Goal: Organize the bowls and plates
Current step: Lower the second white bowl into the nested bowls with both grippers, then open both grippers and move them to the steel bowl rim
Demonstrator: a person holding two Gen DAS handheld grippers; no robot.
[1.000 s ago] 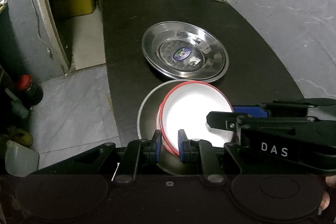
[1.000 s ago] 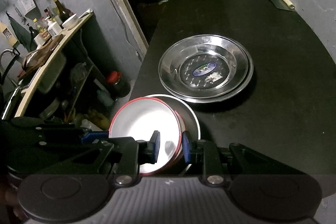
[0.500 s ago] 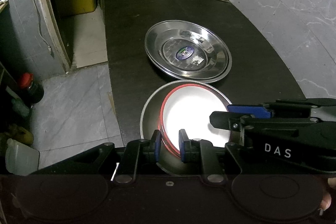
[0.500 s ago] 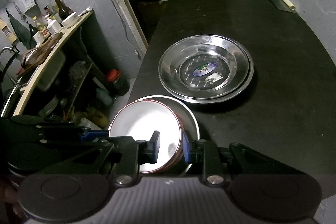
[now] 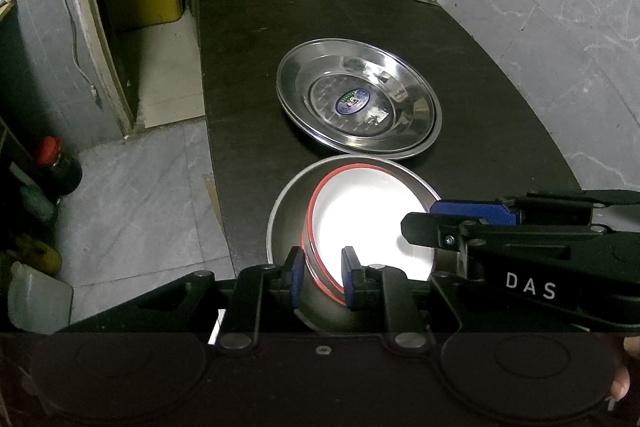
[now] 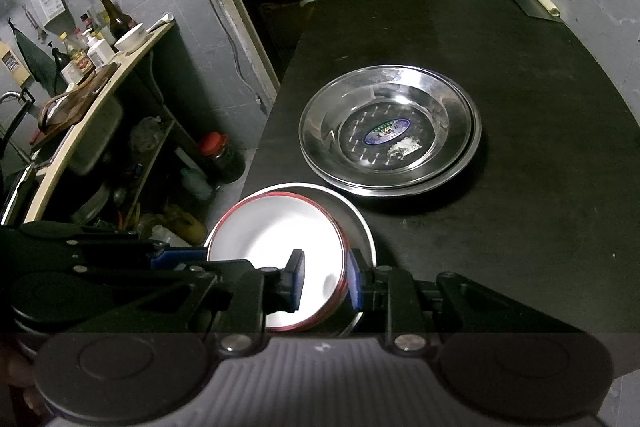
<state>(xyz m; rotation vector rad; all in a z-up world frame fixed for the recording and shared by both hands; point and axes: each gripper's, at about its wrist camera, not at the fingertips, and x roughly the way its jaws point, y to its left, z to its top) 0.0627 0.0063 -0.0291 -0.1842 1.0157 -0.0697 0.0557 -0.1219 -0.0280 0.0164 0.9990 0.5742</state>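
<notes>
Bowl [image 5: 368,223], red-rimmed and white, sits nested in a steel bowl [image 5: 288,211] at the worktop's [image 5: 248,67] near edge, its rim pinched between both claws, left claw [image 5: 321,277] and right claw [image 6: 325,281] on opposite sides (equally near), with stacked steel plates [image 5: 360,103] just beyond.

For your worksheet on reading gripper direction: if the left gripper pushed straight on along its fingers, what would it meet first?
The left gripper already straddles the red-rimmed white bowl, so that rim comes first, inside the steel bowl. Beyond lie the stacked steel plates, probably.
</notes>
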